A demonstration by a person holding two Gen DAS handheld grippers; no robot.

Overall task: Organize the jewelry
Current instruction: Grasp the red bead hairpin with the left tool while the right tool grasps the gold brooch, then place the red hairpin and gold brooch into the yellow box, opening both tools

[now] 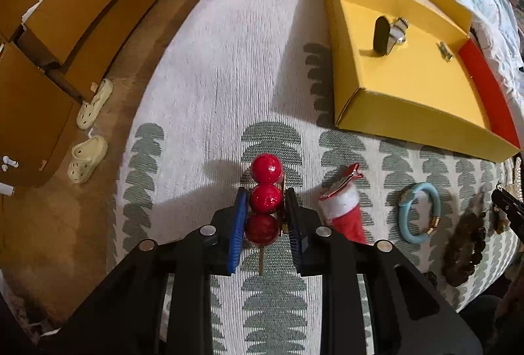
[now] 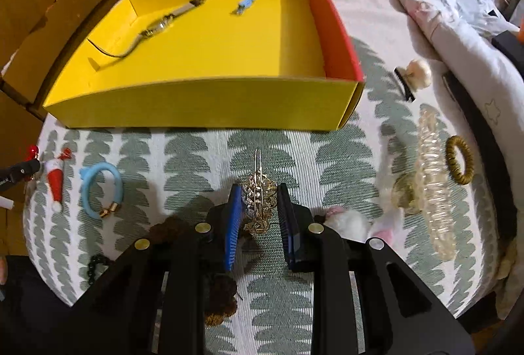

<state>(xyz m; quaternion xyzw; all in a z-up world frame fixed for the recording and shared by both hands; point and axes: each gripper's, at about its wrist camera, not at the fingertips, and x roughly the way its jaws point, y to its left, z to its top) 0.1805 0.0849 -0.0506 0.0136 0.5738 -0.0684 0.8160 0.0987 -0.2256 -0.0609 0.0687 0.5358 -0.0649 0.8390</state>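
Red 3-ball hairpin (image 1: 264, 201), glittery.

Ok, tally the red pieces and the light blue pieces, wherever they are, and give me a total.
Red: 2, the red-ball hairpin in the left gripper and the Santa-hat clip.
Light blue: 2, the ring on the bedspread and the small clip in the yellow box.
Total: 4

Black gripper (image 1: 265, 207) frames, blue ribbed pads (image 1: 238, 224), silver screws (image 1: 207, 229).
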